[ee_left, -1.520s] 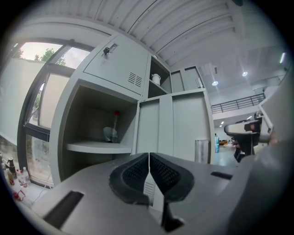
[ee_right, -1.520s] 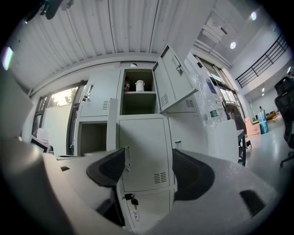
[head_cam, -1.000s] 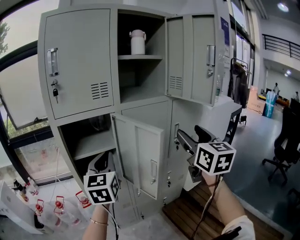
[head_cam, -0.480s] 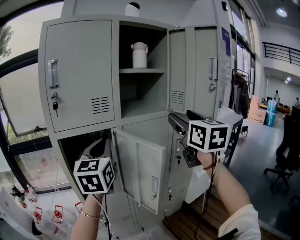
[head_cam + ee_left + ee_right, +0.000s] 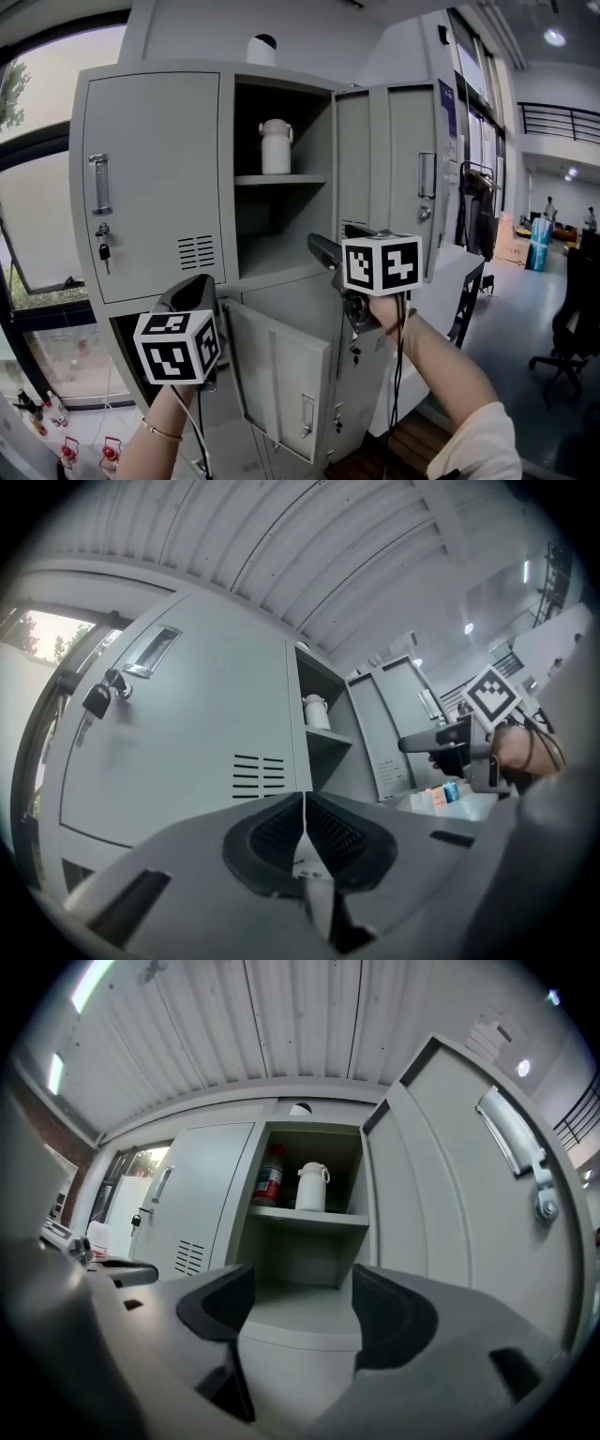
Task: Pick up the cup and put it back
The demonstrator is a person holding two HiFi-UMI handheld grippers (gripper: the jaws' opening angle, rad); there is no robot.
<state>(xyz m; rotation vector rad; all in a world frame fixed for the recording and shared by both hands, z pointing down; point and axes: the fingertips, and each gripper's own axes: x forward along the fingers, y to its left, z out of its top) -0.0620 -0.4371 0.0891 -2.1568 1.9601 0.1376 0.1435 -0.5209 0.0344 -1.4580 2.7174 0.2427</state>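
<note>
Farthest left, past the left side of the locker [image 5: 281, 298], a window [image 5: 37, 103] shows daylight and trees. The locker's upper left door [image 5: 150, 178] is closed. A key [image 5: 101, 251] hangs from its lock, and there is a vent low on its right part.

Below that door, in front of the locker, the left hand-held gripper [image 5: 304, 803] is held up on a forearm. Its jaws are pressed together with nothing between them, and its marker cube [image 5: 178, 347] faces the head camera.

The cup [image 5: 276, 146] is white, with a lid and a side handle. It stands upright on the shelf [image 5: 281, 179] in the locker's open upper compartment, untouched and well apart from both grippers. The right gripper view shows a red bottle [image 5: 269, 1177] just beside the cup on its left, on the same shelf. A white rounded object [image 5: 262, 47] sits on top of the locker above that compartment, and a lower door [image 5: 281, 375] stands ajar beneath it.

The right hand-held gripper [image 5: 302, 1288] is raised in front of the locker, lower than the shelf, and points at the open compartment. Its jaws are spread wide and hold nothing, and the bare lower part of the compartment shows between them. To its right, the compartment's door [image 5: 398, 178] is swung open.

Right of the locker, coats [image 5: 473, 202] hang on a rack and an office chair [image 5: 567, 319] stands on the floor.
</note>
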